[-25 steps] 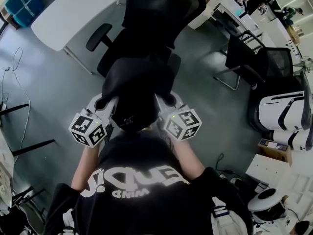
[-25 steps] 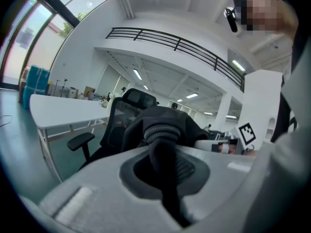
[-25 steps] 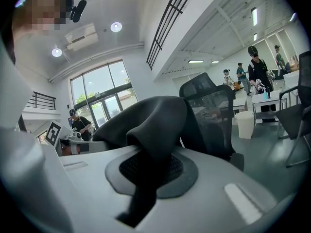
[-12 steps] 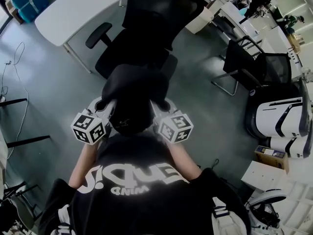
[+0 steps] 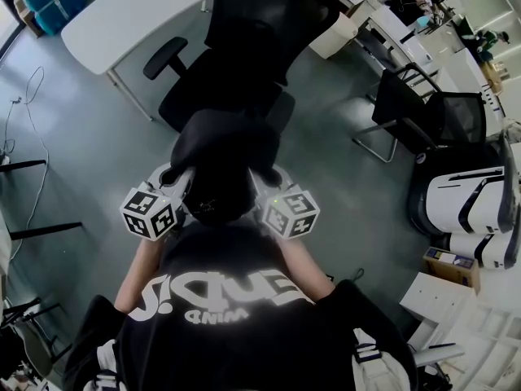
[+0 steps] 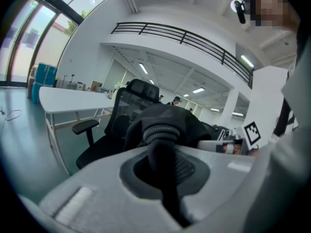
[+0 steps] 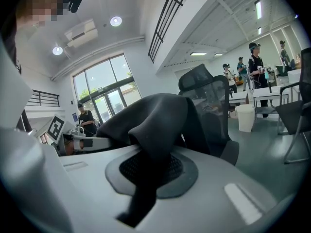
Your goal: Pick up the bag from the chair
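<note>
The black bag (image 5: 224, 149) hung between the two tools, just at 6 o'clock of the black office chair (image 5: 244, 47). In the head view its long axis ran roughly 12 to 6; which end was its top could not be told. The left gripper (image 5: 168, 172) at its 9 o'clock side was clamped on a zipped edge. The right gripper (image 5: 277, 173), at 3 o'clock, was pinched tight on a fabric fold.
</note>
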Demonstrator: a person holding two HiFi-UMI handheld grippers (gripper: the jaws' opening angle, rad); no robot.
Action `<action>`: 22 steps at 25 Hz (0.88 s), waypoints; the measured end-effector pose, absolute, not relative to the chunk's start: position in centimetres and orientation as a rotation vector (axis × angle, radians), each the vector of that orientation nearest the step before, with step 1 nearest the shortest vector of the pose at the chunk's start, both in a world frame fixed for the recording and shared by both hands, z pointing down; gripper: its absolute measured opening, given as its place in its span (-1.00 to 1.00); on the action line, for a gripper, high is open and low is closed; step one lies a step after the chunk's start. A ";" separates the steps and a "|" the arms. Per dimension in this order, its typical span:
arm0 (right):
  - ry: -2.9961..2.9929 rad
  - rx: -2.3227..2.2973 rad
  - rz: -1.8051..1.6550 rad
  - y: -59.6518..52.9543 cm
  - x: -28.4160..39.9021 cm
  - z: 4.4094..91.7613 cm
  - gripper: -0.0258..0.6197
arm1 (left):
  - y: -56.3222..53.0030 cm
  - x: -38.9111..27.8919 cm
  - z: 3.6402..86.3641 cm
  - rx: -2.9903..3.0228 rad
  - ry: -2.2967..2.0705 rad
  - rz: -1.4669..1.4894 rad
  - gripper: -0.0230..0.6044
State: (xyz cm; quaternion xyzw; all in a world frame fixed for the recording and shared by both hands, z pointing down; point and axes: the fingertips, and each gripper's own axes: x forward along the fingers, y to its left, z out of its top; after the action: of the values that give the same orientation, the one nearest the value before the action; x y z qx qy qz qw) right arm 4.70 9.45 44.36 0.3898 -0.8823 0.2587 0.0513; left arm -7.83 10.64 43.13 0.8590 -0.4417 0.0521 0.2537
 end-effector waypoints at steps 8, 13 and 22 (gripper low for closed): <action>-2.681 1.196 0.791 9.6 4.8 44.2 -0.84 | 10.8 -7.8 42.9 2.326 -1.221 0.145 -0.89; -2.679 1.204 0.792 9.5 4.8 44.4 -0.84 | 10.8 -7.7 43.1 2.322 -1.228 0.143 -0.89; -2.678 1.199 0.793 9.3 4.7 44.4 -0.84 | 10.7 -7.7 43.2 2.308 -1.227 0.149 -0.89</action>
State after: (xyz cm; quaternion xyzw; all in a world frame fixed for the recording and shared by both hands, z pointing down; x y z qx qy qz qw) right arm 4.69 9.27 44.36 0.3939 -0.8800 0.2605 0.0510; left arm -7.68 10.72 43.23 0.8515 -0.4528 0.0549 0.2588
